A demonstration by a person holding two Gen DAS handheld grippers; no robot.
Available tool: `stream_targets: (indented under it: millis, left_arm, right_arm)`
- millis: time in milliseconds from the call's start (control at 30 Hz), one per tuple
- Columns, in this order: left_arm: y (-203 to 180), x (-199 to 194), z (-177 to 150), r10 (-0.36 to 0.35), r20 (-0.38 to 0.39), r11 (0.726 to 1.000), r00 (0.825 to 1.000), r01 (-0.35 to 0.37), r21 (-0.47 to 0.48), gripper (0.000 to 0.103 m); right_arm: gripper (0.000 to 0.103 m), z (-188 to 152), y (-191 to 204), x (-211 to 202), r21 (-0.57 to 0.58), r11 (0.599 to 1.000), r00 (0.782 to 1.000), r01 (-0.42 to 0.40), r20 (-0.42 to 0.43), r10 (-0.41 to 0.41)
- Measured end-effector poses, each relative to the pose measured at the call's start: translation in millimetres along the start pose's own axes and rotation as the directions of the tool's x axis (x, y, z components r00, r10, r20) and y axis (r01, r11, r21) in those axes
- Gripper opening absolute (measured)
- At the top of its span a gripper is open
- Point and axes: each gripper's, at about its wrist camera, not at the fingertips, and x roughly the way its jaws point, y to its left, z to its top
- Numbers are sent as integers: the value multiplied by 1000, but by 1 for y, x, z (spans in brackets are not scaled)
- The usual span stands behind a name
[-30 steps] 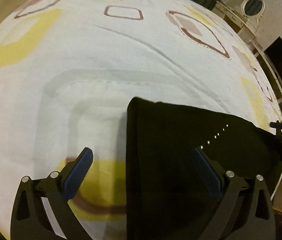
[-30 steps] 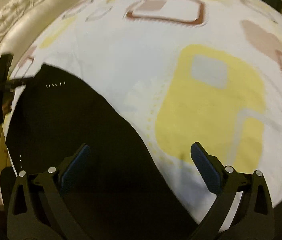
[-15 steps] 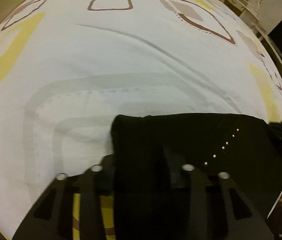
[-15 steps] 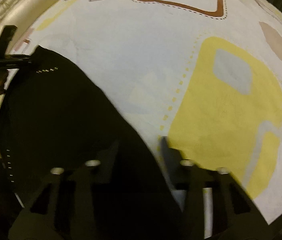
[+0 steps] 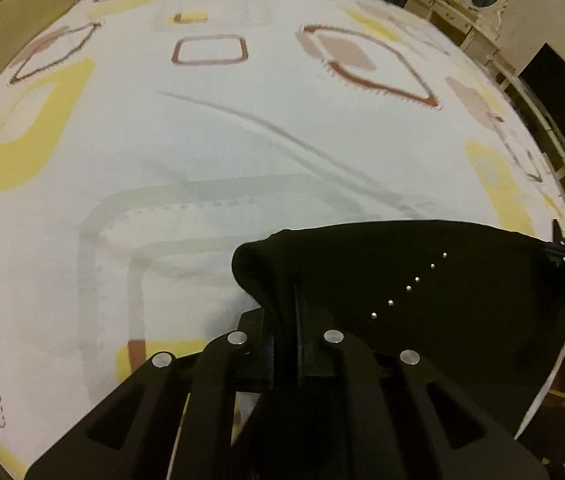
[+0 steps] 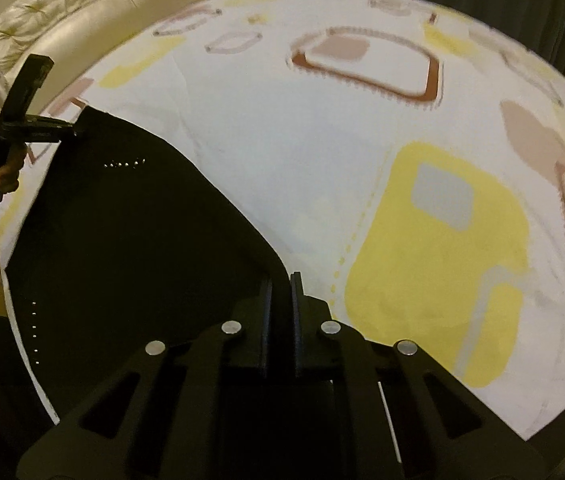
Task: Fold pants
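No legible text, labels, brands, numbers or signs in either wrist view. Bedsheet (image 5: 210, 128) carries only printed shapes: yellow blocks, brown outlined squares, no lettering. Black pants (image 6: 122, 240) show rows of small shiny studs, no tag or logo readable. Possibly markings on dark gripper bodies, too dim and blurred to tell.

Black pants (image 5: 422, 280), studded rows, corners raised, on patterned bedsheet (image 5: 242, 128)
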Motion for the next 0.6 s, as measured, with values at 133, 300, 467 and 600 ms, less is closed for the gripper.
stream_targets:
  millis: [133, 300, 467, 600]
  left_arm:
    - [-8, -30, -13, -31, 53, 999, 998, 32, -15, 7]
    - [-21, -60, -41, -58, 100, 998, 993, 60, -17, 7]
    - [-20, -81, -82, -84, 111, 993, 990, 92, -68, 6]
    - [-20, -87, -116, -82, 116, 992, 990, 92, -87, 6]
  right_arm:
    - [8, -7, 22, -24, -28, 999, 997, 21, 71, -19]
    - [8, -33, 47, -62, -52, 998, 986, 36, 163, -27]
    - [8, -73, 79, -84, -76, 995, 978, 58, 207, -41]
    - [8, -104, 100, -90, -85, 994, 975, 69, 218, -49]
